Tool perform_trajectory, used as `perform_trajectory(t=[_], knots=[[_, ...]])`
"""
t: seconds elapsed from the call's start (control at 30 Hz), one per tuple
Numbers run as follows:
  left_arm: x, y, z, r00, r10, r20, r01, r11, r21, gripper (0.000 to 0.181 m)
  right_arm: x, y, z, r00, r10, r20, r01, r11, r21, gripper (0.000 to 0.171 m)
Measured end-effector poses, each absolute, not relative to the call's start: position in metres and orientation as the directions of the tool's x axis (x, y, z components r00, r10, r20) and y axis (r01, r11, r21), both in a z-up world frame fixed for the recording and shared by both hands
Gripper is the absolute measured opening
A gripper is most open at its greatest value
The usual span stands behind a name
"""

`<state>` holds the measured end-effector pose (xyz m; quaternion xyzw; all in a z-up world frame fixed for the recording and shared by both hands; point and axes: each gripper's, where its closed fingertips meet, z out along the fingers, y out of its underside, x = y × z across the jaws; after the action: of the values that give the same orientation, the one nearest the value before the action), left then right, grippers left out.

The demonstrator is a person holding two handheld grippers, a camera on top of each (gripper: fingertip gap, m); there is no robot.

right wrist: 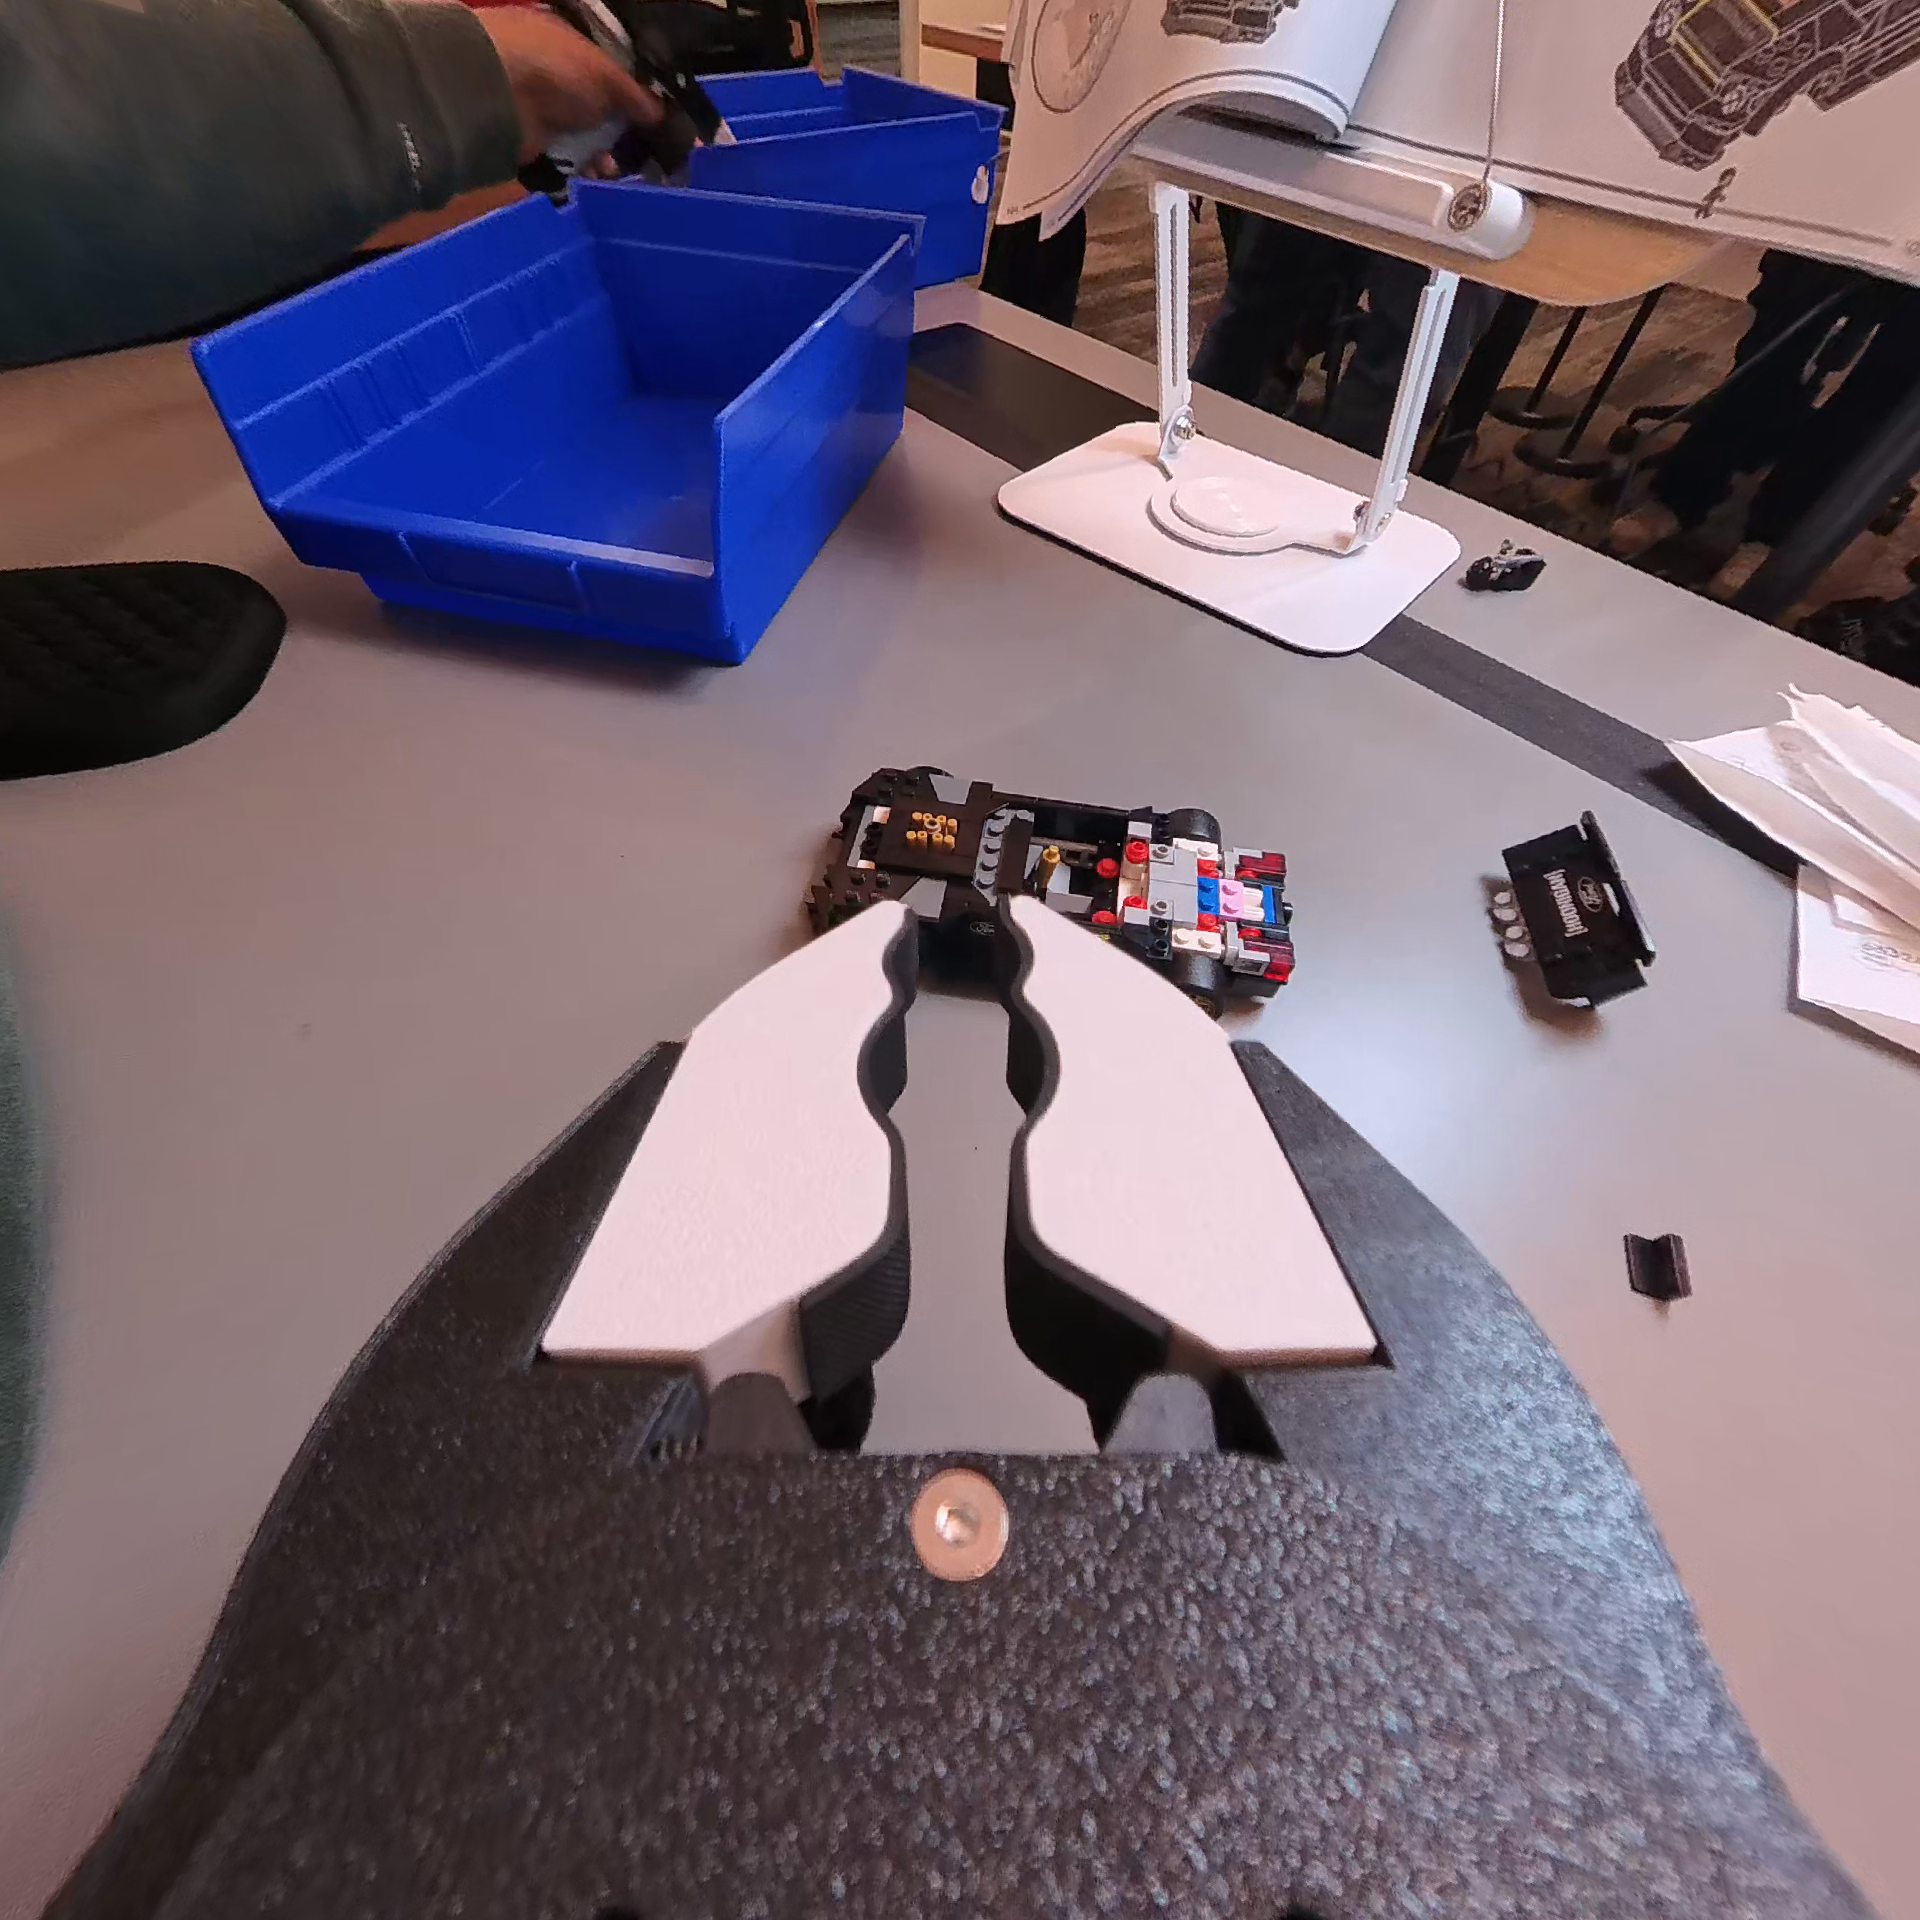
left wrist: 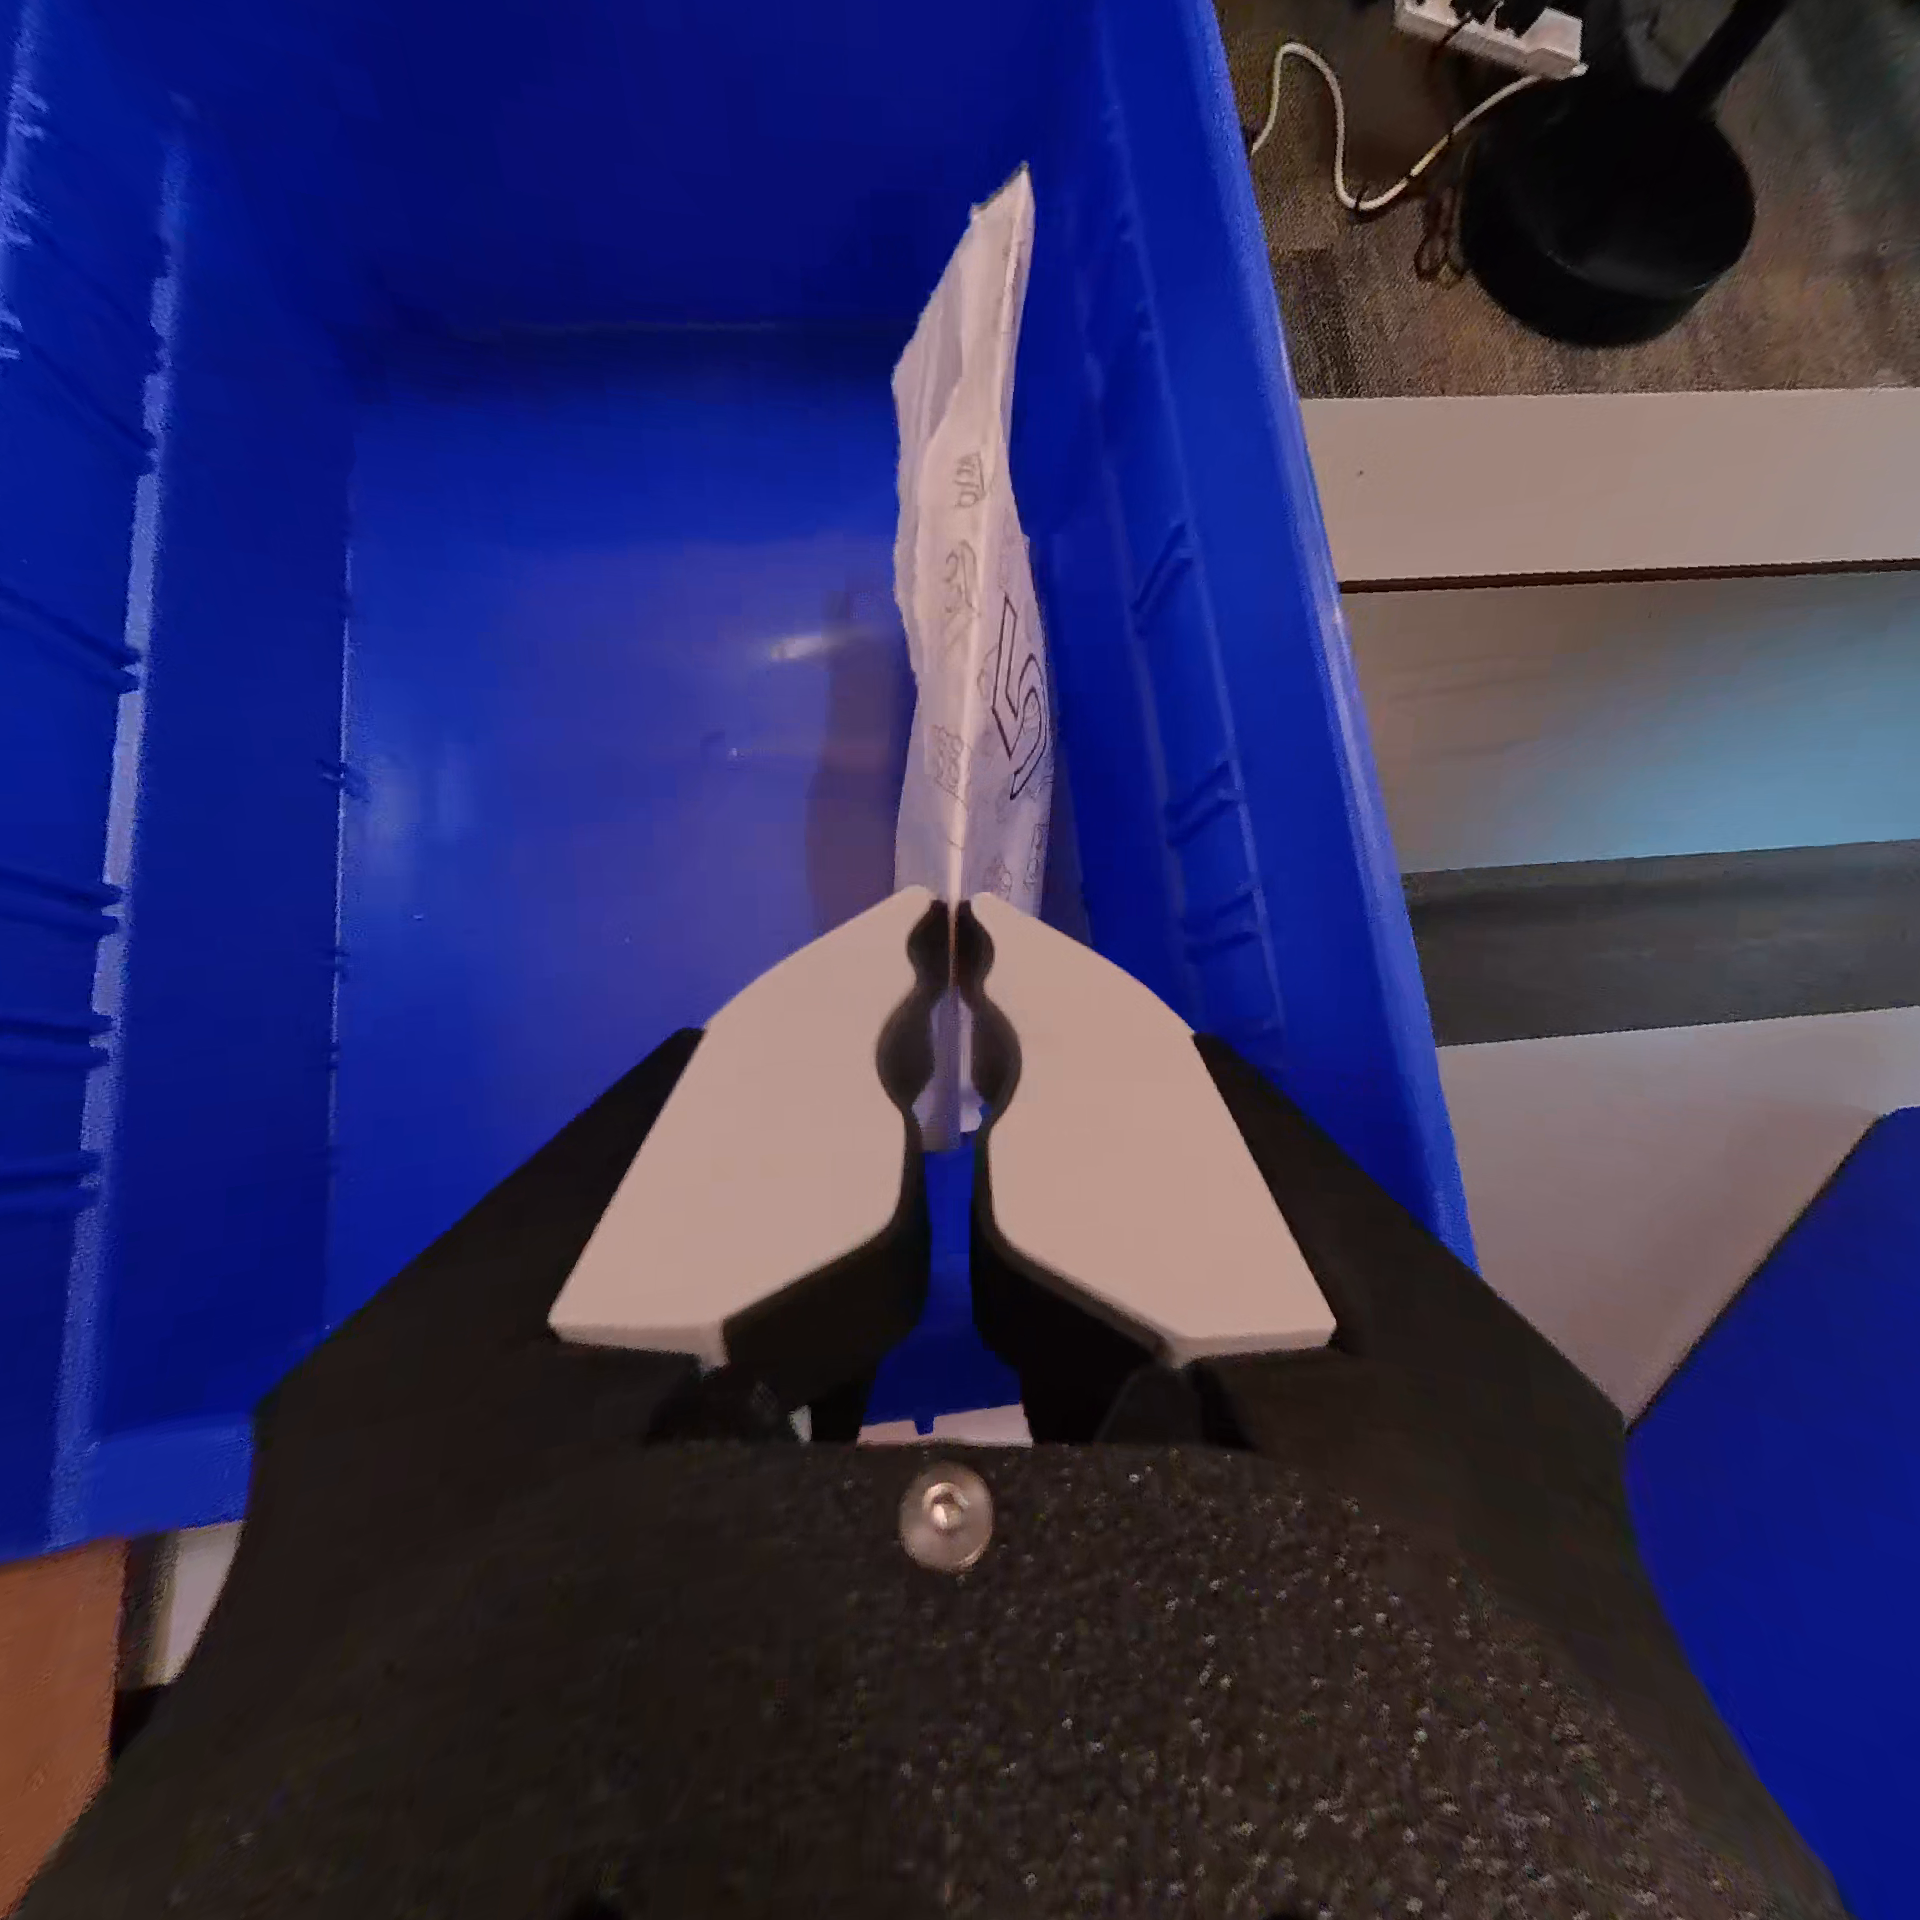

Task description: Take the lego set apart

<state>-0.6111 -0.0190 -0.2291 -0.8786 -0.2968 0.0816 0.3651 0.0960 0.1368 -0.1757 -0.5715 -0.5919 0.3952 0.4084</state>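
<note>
In the left wrist view my left gripper (left wrist: pixel 951 904) is shut on the edge of a white printed paper bag (left wrist: pixel 971 582). It holds the bag upright inside a blue bin (left wrist: pixel 1174 520), close to the bin's right wall. In the right wrist view a partly stripped black lego car (right wrist: pixel 1049 862) lies on the grey table (right wrist: pixel 520 935), its coloured inner bricks showing. My right gripper (right wrist: pixel 958 920) is at the car's near side. Its narrowly parted fingertips close on the black side panel.
A detached black lego panel (right wrist: pixel 1574 909) and a small black piece (right wrist: pixel 1657 1264) lie right of the car. Blue bins (right wrist: pixel 582 416) stand at the back left, under a person's sleeve (right wrist: pixel 208 156). There are also a white stand (right wrist: pixel 1236 530) holding a booklet and white paper bags (right wrist: pixel 1829 769). Tip to tip, the grippers are about 75 cm apart. My right tips are roughly 20 cm from the small black piece (right wrist: pixel 1657 1264).
</note>
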Motion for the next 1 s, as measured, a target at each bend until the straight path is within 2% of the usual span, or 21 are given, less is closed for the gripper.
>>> perform_trajectory(t=[0.3, 0.6, 0.8, 1.0], knots=[[-0.605, -0.019, -0.228, 0.805, 0.586, 0.094, 0.484, -0.556, -0.676, 0.001, 0.092, 0.136, -0.179, -0.017, 0.999, 0.046, 0.361, 0.049, -0.931, 0.012], [-0.653, -0.058, -0.217, 0.707, 0.706, -0.043, 0.484, -0.527, -0.698, 0.001, 0.095, 0.138, -0.184, 0.002, 0.999, 0.038, 0.376, 0.035, -0.926, 0.011], [-0.688, -0.093, -0.213, 0.663, 0.725, -0.187, 0.461, -0.592, -0.66, 0.001, 0.093, 0.138, -0.189, 0.016, 0.999, 0.03, 0.395, 0.021, -0.918, 0.011], [-0.698, -0.103, -0.213, 0.661, 0.722, -0.203, 0.458, -0.603, -0.653, 0.001, 0.084, 0.134, -0.192, 0.009, 1.0, 0.025, 0.402, 0.019, -0.916, 0.01]])
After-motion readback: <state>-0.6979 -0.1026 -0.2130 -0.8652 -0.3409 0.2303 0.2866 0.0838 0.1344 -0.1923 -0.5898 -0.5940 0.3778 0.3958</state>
